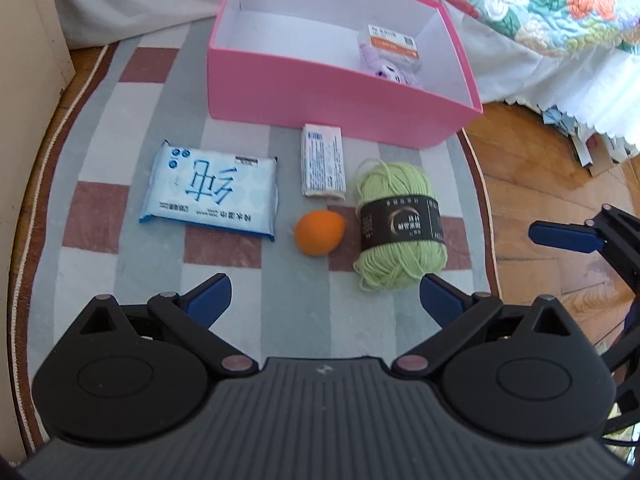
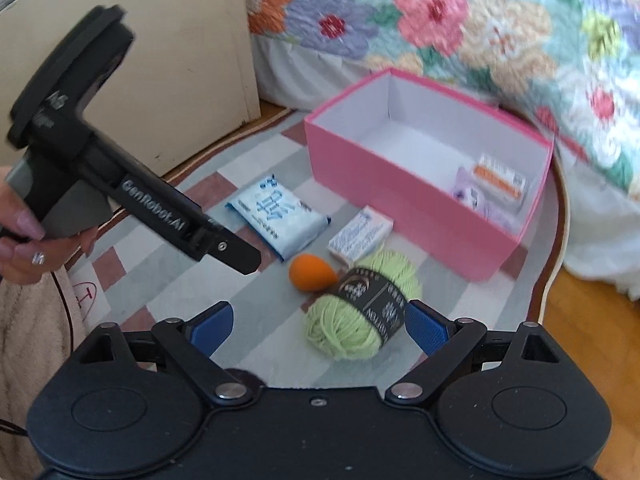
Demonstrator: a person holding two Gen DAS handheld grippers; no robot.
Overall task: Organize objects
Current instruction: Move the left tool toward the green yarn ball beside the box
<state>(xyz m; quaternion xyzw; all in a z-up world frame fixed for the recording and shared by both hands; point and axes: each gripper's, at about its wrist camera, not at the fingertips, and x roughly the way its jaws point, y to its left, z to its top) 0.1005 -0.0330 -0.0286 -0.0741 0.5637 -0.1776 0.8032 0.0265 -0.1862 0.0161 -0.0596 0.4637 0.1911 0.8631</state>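
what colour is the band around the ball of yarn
Black with pale print, wrapped around the light green ball of yarn; clearest in the left wrist view.

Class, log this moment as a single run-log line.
left gripper: open, empty | right gripper: open, above green yarn | pink box: two items inside | rug: four items

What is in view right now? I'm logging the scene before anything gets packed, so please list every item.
pink box: one, pink outside, white inside, back of rug
small carton: one, white and orange, inside box
plush toy: one, lilac, inside box
wet wipes pack: one, blue-white, rug, left
flat box: one, white, before pink box
orange egg-shaped item: one, rug centre
yarn ball: one, light green, black band, right
rug: one, checked grey, white, red
quilt: one, floral, behind
left gripper: open, empty
right gripper: open, empty
hand: one, holding left gripper
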